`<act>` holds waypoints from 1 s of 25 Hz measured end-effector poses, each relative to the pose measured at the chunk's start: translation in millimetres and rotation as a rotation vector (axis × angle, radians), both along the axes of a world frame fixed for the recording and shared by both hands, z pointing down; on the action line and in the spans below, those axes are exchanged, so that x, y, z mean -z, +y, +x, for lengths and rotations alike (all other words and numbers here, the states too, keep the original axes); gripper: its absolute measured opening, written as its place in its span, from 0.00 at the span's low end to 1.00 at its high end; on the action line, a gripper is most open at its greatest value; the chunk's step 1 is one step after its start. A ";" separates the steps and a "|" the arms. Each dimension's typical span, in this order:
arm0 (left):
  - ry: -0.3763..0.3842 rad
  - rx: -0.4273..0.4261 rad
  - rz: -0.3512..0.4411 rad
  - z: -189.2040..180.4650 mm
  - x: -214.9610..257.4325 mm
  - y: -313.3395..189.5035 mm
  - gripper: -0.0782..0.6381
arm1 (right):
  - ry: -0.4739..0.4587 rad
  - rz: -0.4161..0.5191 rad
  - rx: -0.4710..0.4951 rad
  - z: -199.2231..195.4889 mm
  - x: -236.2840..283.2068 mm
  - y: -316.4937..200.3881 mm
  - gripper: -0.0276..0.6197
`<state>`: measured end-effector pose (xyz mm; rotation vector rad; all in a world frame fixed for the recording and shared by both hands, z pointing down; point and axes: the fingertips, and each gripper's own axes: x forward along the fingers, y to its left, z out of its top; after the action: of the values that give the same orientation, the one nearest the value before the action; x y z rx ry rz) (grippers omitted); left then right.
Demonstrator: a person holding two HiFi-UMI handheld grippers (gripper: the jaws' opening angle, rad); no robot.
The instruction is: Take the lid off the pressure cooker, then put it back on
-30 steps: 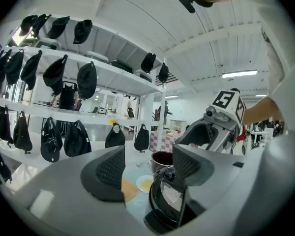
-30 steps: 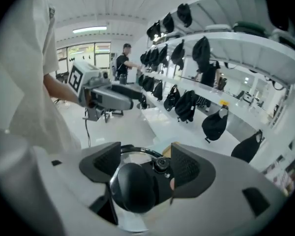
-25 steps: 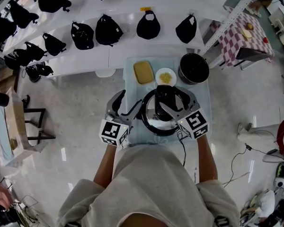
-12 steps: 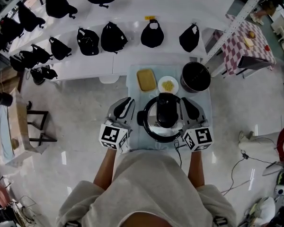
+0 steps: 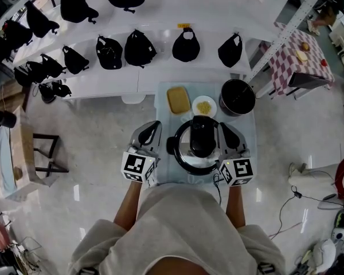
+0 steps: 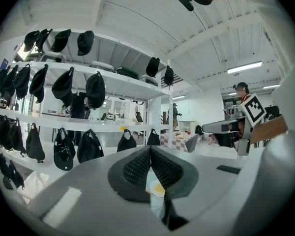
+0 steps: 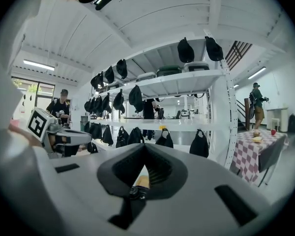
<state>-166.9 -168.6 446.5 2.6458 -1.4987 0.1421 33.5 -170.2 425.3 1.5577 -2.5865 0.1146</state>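
Task not yet under way: lid (image 5: 190, 155) sits on the pressure cooker (image 5: 180, 160) at the near edge of the bench (image 5: 245, 132).
The left gripper (image 5: 152, 129) stands just beside the cooker's left side and the right gripper (image 5: 228, 134) just beside its right. Both have just clenched, jaws together on nothing. By my judgement, lifting off and refitting both remain.

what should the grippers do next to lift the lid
Probably reopen the right gripper and move it inward onto the lid handle: both it and the left gripper have just closed on nothing, flanking the closed pressure cooker.
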 end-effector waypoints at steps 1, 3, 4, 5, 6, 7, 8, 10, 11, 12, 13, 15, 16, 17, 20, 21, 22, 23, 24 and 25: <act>0.000 0.000 0.000 -0.3 -0.4 -0.3 0.12 | 0.003 -0.005 -0.002 0.2 -1.5 0.0 0.04; 0.000 -0.002 -0.001 0.1 -0.8 -0.9 0.12 | 0.010 -0.011 -0.006 0.8 -3.9 -0.1 0.04; -0.001 -0.004 -0.002 0.7 -1.2 -1.1 0.12 | 0.015 -0.014 -0.008 1.3 -4.9 -0.1 0.04; -0.002 -0.005 -0.002 1.3 -1.5 -1.3 0.12 | 0.019 -0.017 -0.010 1.8 -5.9 -0.2 0.04; -0.005 -0.006 -0.001 2.0 -1.8 -1.4 0.12 | 0.020 -0.020 -0.012 2.2 -6.7 -0.4 0.04; -0.010 -0.007 0.001 2.6 -2.1 -1.3 0.12 | 0.022 -0.024 -0.013 2.7 -7.4 -0.4 0.04; -0.015 -0.007 0.003 3.2 -2.4 -1.2 0.12 | 0.023 -0.026 -0.014 3.0 -8.0 -0.3 0.04; -0.020 -0.006 0.005 3.7 -3.3 -0.7 0.12 | 0.028 -0.028 -0.014 3.4 -8.8 0.0 0.04; -0.021 -0.006 0.002 3.7 -4.2 -0.5 0.12 | 0.030 -0.029 -0.014 3.4 -9.3 0.0 0.04; -0.020 -0.006 0.000 3.4 -5.0 -0.4 0.12 | 0.032 -0.030 -0.015 3.6 -9.9 -0.2 0.04; -0.020 -0.006 -0.001 3.3 -5.4 -0.3 0.12 | 0.034 -0.032 -0.016 3.8 -10.5 -0.2 0.04; -0.018 -0.007 -0.001 3.2 -5.1 0.1 0.12 | 0.036 -0.034 -0.019 4.1 -11.3 0.4 0.04; -0.018 -0.007 0.000 3.2 -4.6 0.4 0.12 | 0.037 -0.035 -0.020 4.0 -11.6 1.0 0.04; -0.017 -0.007 0.000 2.9 -4.3 0.6 0.12 | 0.039 -0.036 -0.021 3.7 -11.9 1.3 0.04; -0.016 -0.008 -0.001 1.5 -4.6 0.2 0.12 | 0.044 -0.039 -0.024 1.9 -12.8 1.2 0.04; -0.017 -0.009 -0.002 1.3 -5.1 0.2 0.12 | 0.045 -0.040 -0.024 1.6 -13.1 1.1 0.04; -0.018 -0.009 -0.003 1.3 -5.8 0.4 0.12 | 0.046 -0.041 -0.025 1.5 -13.5 1.3 0.04; -0.019 -0.010 -0.005 1.4 -6.5 0.8 0.12 | 0.047 -0.042 -0.026 1.5 -14.1 1.9 0.04; -0.020 -0.011 -0.006 1.6 -7.0 1.4 0.12 | 0.048 -0.043 -0.026 1.6 -14.8 2.6 0.04; -0.021 -0.011 -0.006 1.7 -7.5 1.9 0.12 | 0.049 -0.044 -0.027 1.7 -15.4 3.3 0.04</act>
<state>-165.2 -166.7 454.0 2.6565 -1.4868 0.1754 35.2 -166.9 440.6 1.5609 -2.5088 0.1325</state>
